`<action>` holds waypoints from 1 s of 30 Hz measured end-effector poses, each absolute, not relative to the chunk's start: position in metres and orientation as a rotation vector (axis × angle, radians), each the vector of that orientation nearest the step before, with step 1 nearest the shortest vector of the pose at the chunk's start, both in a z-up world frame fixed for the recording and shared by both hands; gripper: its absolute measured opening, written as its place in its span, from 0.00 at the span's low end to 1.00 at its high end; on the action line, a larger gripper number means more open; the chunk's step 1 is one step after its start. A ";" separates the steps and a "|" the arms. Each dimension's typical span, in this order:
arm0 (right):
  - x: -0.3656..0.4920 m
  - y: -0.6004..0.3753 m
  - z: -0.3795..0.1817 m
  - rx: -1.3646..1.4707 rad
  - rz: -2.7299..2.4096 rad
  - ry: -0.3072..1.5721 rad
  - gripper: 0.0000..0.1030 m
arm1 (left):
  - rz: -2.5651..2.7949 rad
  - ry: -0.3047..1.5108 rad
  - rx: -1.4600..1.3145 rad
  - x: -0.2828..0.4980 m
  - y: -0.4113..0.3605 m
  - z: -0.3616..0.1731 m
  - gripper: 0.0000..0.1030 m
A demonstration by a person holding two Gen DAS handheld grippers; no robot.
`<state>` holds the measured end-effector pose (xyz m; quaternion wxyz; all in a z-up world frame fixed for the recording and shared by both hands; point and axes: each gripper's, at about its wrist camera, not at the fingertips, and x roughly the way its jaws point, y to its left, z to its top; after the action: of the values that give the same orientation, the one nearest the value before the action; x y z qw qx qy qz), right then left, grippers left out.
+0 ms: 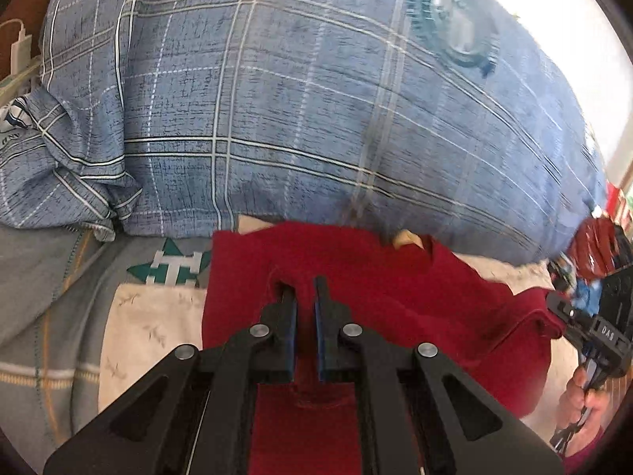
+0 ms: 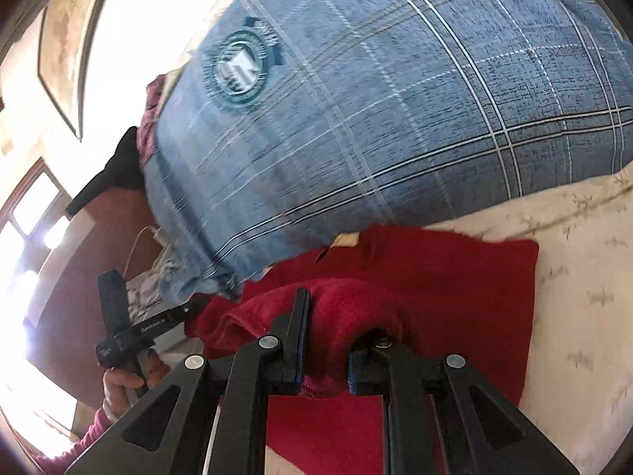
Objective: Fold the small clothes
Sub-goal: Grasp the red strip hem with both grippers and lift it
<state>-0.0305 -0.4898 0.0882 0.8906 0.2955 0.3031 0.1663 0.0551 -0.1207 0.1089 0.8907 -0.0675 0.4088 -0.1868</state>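
A small red garment (image 1: 395, 301) lies on the cream bed sheet (image 1: 150, 332) just in front of a big blue plaid pillow (image 1: 277, 118). My left gripper (image 1: 304, 289) is shut on a pinch of the red cloth, its jaws almost together. In the right wrist view the same red garment (image 2: 455, 277) lies flat with a tan neck label (image 2: 348, 239) at its far edge. My right gripper (image 2: 336, 316) is shut on a thick fold of the red cloth, which bulges up over the right finger and hides its tip.
The blue plaid pillow (image 2: 376, 118) fills the far side, with a round teal emblem (image 2: 237, 69). A white charger and cable (image 1: 18, 49) lie at the far left. The other hand-held gripper shows at each view's edge (image 1: 593, 328), (image 2: 130, 332).
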 end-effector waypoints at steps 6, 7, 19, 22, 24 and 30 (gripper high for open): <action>0.013 -0.511 0.054 0.728 0.277 0.743 0.17 | -0.363 0.925 -0.188 0.097 -0.130 0.084 0.07; 0.014 -0.516 0.051 0.758 0.277 0.744 0.17 | -0.364 0.934 -0.194 0.099 -0.130 0.081 0.09; -0.016 -0.544 0.091 0.847 0.286 0.612 0.56 | -0.415 0.920 -0.178 0.092 -0.134 0.093 0.58; -0.022 -0.520 0.105 0.682 0.299 0.632 0.56 | -0.388 0.833 -0.175 0.084 -0.132 0.108 0.74; -0.021 -0.489 0.107 0.538 0.318 0.672 0.55 | -0.399 0.825 -0.185 0.083 -0.131 0.113 0.74; 0.017 -0.454 0.075 0.350 0.204 0.793 0.50 | -0.339 0.866 -0.105 0.088 -0.143 0.097 0.74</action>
<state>0.0174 -0.4543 0.0752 0.9026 0.1692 0.3833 0.0986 0.0881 -0.1433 0.0967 0.8925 -0.0508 0.4173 -0.1635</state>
